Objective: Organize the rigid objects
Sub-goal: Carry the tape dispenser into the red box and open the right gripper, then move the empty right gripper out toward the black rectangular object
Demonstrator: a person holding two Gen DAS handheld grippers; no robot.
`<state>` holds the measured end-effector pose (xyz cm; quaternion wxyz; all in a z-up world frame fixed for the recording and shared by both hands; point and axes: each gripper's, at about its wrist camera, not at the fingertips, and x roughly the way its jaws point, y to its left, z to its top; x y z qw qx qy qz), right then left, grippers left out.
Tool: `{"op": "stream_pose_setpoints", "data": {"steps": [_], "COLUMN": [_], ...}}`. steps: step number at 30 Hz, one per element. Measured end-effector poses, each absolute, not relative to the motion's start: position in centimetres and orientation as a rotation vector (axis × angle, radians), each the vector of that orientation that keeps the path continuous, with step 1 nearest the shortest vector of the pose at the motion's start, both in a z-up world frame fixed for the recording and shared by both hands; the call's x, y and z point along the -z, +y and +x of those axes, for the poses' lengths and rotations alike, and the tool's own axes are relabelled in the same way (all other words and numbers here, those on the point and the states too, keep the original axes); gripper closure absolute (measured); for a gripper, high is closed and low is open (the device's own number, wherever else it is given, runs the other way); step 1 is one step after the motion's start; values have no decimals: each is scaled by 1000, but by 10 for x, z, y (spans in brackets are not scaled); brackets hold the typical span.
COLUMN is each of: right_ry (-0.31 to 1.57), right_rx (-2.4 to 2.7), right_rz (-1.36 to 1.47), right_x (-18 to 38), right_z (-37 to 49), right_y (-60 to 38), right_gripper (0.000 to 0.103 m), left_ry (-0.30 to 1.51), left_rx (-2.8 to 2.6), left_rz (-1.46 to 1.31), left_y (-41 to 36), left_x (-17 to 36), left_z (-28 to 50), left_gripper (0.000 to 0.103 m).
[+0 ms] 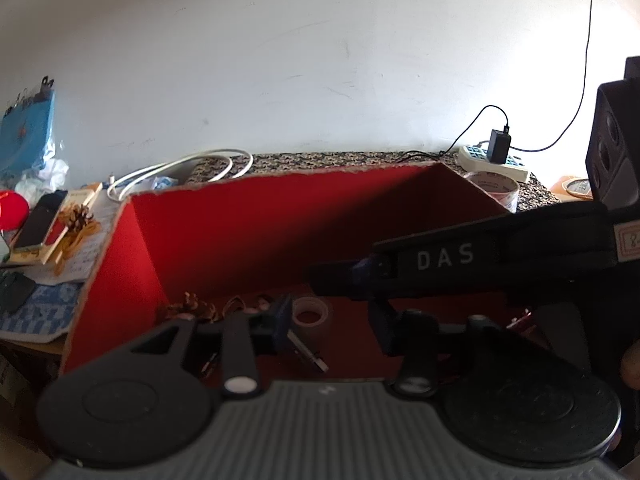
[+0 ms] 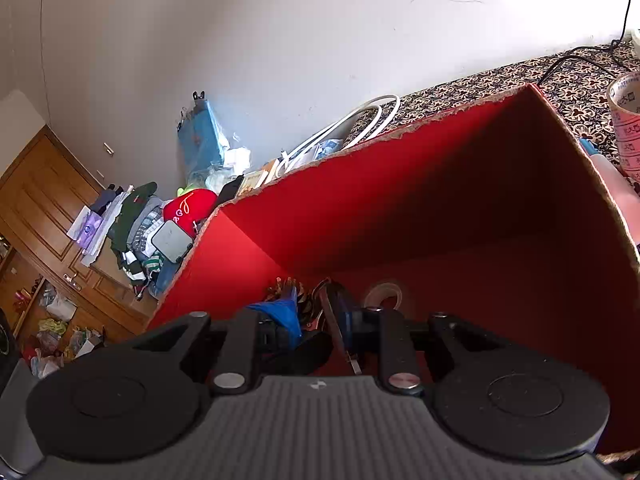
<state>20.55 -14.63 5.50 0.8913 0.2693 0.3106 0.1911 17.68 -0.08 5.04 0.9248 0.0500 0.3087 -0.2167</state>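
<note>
The box [image 1: 280, 220] sits on the tabletop [image 1: 360, 160], open side up; inside, on its floor, a pine cone [image 1: 192, 306] lies left, a tape roll [image 1: 310, 312] right of it; behind the box a coiled cable [image 1: 180, 172] lies to the left, a power strip [image 1: 492, 162] to the right with a charger [image 1: 500, 146] plugged on it; a larger tape roll [image 1: 498, 190] stands just beside the box's right wall; left of the box, a phone [image 1: 40, 220] rests on stacked books [image 1: 64, 224].
</note>
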Motion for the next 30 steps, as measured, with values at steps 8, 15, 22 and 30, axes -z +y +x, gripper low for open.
{"op": "stream_pose_setpoints", "data": {"steps": [8, 15, 22, 30], "right_ry": [641, 638, 635, 622], "right_rx": [-385, -380, -376, -374], "right_rz": [548, 538, 533, 519], "right_x": [-55, -56, -57, -57], "right_z": [205, 205, 205, 204], "right_y": [-145, -144, -143, -143], "right_gripper": [97, 96, 95, 95], "left_ry": [637, 645, 638, 624], "left_rx": [426, 407, 383, 345], "left_rz": [86, 61, 54, 61], "left_y": [4, 9, 11, 11], "left_x": [-48, -46, -44, -43], "left_z": [179, 180, 180, 179], "left_gripper": [43, 36, 26, 17]}}
